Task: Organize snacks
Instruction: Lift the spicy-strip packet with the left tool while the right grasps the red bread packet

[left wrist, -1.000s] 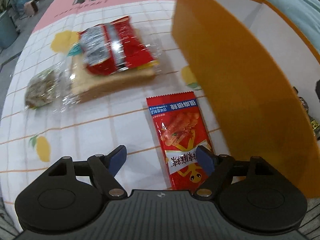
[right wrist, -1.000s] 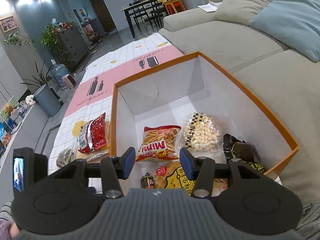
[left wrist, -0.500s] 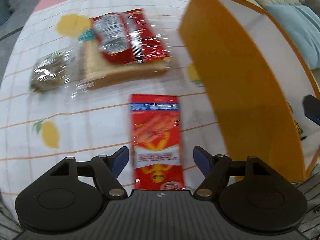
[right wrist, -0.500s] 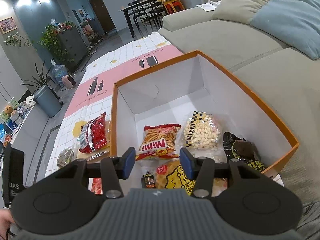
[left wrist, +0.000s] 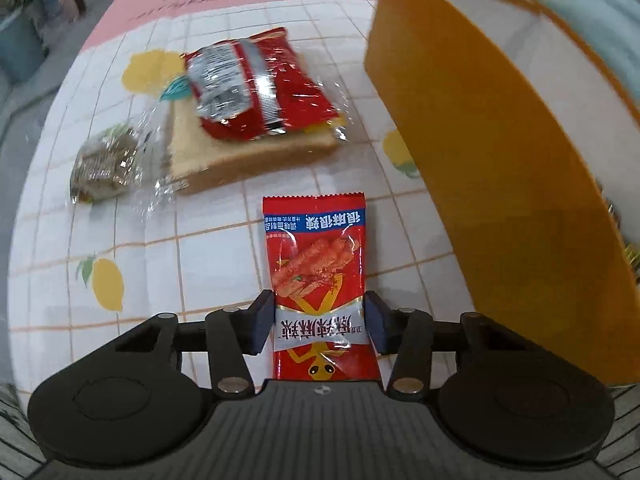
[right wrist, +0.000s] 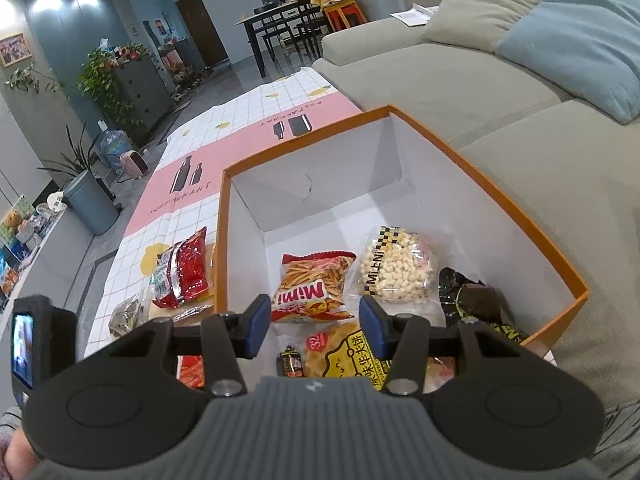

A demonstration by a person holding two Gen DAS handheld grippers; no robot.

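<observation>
While the right gripper [right wrist: 310,328] hangs apart, the left gripper's [left wrist: 320,326] jaws are closing on the red sachet [left wrist: 320,280] (pads touching).

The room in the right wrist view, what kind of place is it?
Most likely a home living room. A grey sofa with cushions stands beside the cloth-covered table, a dining table with chairs is behind it, and potted plants sit on a cabinet.

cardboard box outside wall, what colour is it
Orange on the outside wall of the cardboard box, white inside; the left wrist view shows it best.
</observation>
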